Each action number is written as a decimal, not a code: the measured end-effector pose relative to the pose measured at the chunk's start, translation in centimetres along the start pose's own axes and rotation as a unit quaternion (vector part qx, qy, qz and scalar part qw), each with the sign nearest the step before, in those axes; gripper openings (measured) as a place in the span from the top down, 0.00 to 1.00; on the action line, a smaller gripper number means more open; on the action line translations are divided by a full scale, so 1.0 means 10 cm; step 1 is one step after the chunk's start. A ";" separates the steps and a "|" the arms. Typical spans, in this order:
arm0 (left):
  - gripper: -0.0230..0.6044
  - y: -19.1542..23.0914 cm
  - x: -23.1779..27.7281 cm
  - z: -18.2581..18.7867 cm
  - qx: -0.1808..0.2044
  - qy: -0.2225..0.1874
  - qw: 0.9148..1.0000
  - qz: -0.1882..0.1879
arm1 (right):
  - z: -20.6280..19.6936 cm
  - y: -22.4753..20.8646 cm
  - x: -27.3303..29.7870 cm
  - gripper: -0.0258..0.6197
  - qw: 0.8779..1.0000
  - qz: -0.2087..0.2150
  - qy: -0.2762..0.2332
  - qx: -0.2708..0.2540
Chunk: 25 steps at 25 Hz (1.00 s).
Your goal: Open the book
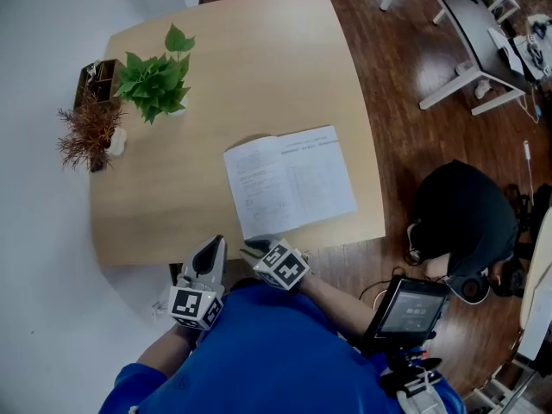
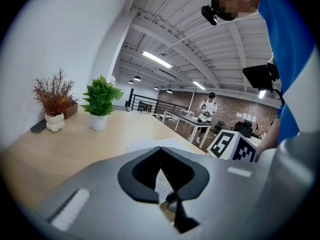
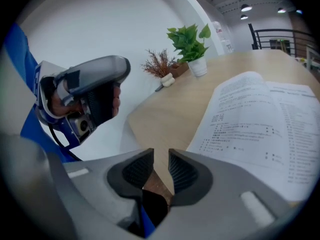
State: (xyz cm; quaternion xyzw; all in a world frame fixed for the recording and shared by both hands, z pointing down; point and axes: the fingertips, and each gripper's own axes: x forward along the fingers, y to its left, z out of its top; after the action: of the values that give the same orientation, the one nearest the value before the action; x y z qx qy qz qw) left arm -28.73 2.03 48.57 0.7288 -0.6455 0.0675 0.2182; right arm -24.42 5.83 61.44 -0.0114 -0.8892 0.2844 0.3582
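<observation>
Claws and book, read from the left. We see the left grey claw [image 1: 213,248] with its tips met on nothing, hovering at the near edge of the pale wooden counter [image 1: 164,205]. Next, the right grey claw [image 1: 258,247] stands slightly parted and empty, just beside the near left corner of the white printed paper book [image 1: 291,179]. That book lies flat and already spread open, ahead and to the right, with its spine running away from us. We judge the right grey claw the nearer.
</observation>
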 end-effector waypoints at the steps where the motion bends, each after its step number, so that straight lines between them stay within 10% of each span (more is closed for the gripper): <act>1: 0.95 -0.02 0.01 0.01 0.001 -0.002 1.000 -0.003 | 0.03 0.01 -0.05 0.83 1.000 -0.003 -0.012 -0.006; 25: 0.95 -1.13 0.26 0.14 0.030 -0.047 0.994 -0.095 | 0.30 -0.07 -1.97 0.84 0.949 -0.198 -0.236 -0.064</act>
State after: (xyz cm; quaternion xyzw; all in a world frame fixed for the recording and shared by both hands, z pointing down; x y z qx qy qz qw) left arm -17.61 -0.10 45.70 0.7956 -0.5802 0.0318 0.1710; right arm -11.62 -0.68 47.66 0.2095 -0.9489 0.1452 0.1859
